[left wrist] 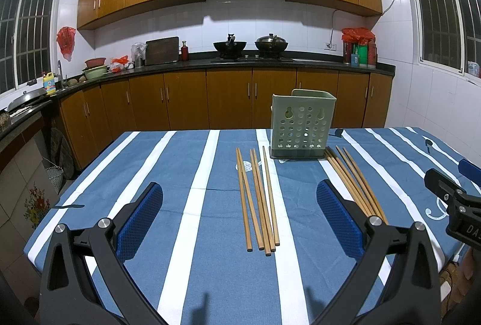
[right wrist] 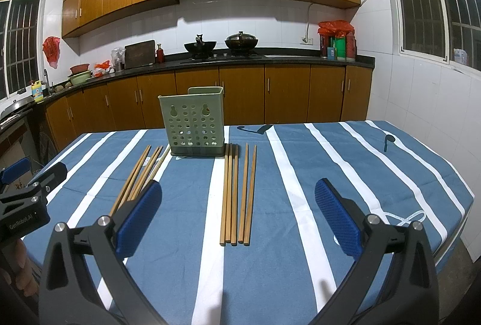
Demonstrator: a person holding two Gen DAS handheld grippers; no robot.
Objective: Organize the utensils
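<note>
A green perforated utensil holder (left wrist: 302, 126) (right wrist: 194, 122) stands upright on the blue-and-white striped tablecloth. Two bundles of several wooden chopsticks lie flat in front of it. The left bundle (left wrist: 258, 201) (right wrist: 138, 177) lies between the fingers of my left gripper (left wrist: 240, 216), which is open above the cloth. The right bundle (left wrist: 354, 180) (right wrist: 237, 195) lies between the fingers of my right gripper (right wrist: 239, 213), also open and holding nothing. The right gripper's body (left wrist: 454, 204) shows at the right edge of the left wrist view; the left gripper's body (right wrist: 24, 201) shows at the left edge of the right wrist view.
The table (left wrist: 186, 174) (right wrist: 375, 168) ends at the far side just behind the holder, and its right edge drops off near a tiled wall (right wrist: 421, 90). Brown kitchen cabinets (left wrist: 228, 96) and a counter with two woks (left wrist: 249, 47) stand beyond. A person's hand (right wrist: 21, 268) holds the left gripper.
</note>
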